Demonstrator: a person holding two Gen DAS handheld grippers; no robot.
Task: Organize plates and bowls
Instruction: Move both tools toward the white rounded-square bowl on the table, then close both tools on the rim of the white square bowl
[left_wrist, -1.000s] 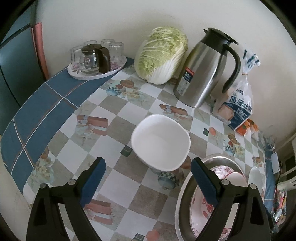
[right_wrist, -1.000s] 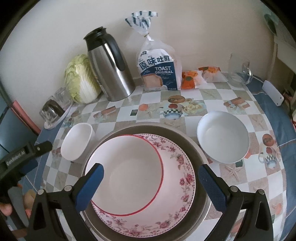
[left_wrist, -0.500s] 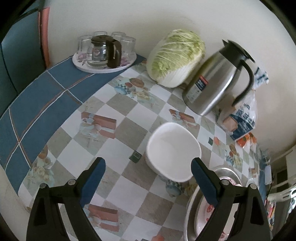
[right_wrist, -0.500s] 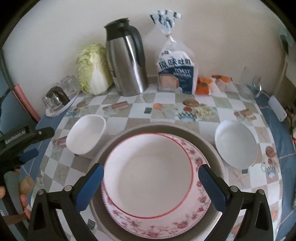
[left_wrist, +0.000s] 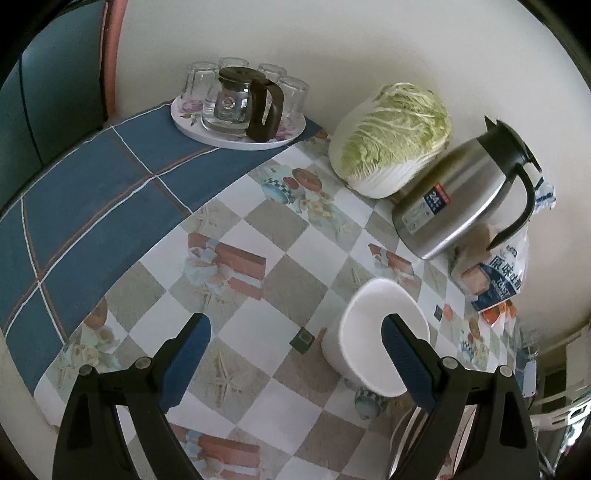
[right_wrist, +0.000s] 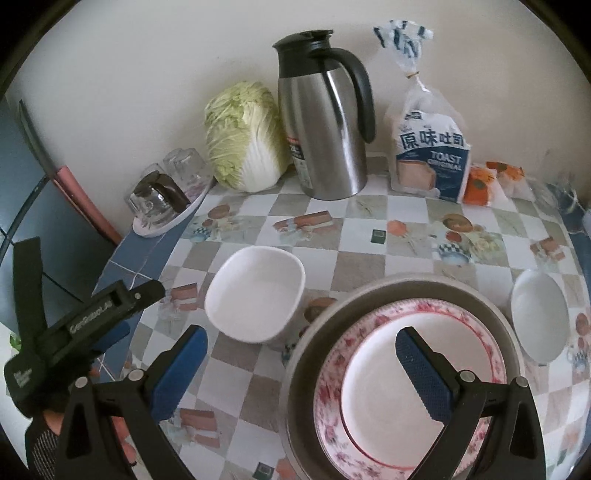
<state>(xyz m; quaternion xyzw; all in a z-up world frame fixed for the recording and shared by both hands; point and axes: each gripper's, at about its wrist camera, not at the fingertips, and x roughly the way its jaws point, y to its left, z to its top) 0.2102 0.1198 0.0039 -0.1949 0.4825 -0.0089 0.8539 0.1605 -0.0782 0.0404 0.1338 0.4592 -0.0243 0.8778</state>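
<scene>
- The square white bowl (right_wrist: 256, 293) sits on the checked tabletop (right_wrist: 362, 266), just beside the metal basin (right_wrist: 388, 291), at about ten o'clock from it.
- Inside the basin lies a floral plate (right_wrist: 332, 373) with a red-rimmed plate (right_wrist: 373, 373) stacked on top of it; a round white bowl (right_wrist: 540, 318) stands apart at the basin's three o'clock.
- The left tool (left_wrist: 295, 363) has its jaws spread wide and holds nothing; in its own view the square white bowl (left_wrist: 373, 332) lies behind its right-hand finger rather than between the two.
- The right tool (right_wrist: 301, 363) is likewise wide open and empty, hovering with one finger over the stacked plates and the other over bare tabletop.
- These pieces look like glazed ceramic to me: stiff, smooth, fairly weighty, and likely to chip if knocked against the basin's rim.
- The square bowl's upright wall seems the sensible place to pinch, one finger inside and one outside, near the middle of a straight side.
- The plates lie flat and nested, so only their raised edges offer a hold; I can't quite tell how much lip stands clear of the basin.
- Along the wall from ten to two o'clock stand a tray of glasses (right_wrist: 168, 195), a cabbage (right_wrist: 243, 136), a steel jug (right_wrist: 325, 122) and a bag of toast (right_wrist: 430, 147), all well apart from the crockery.
</scene>
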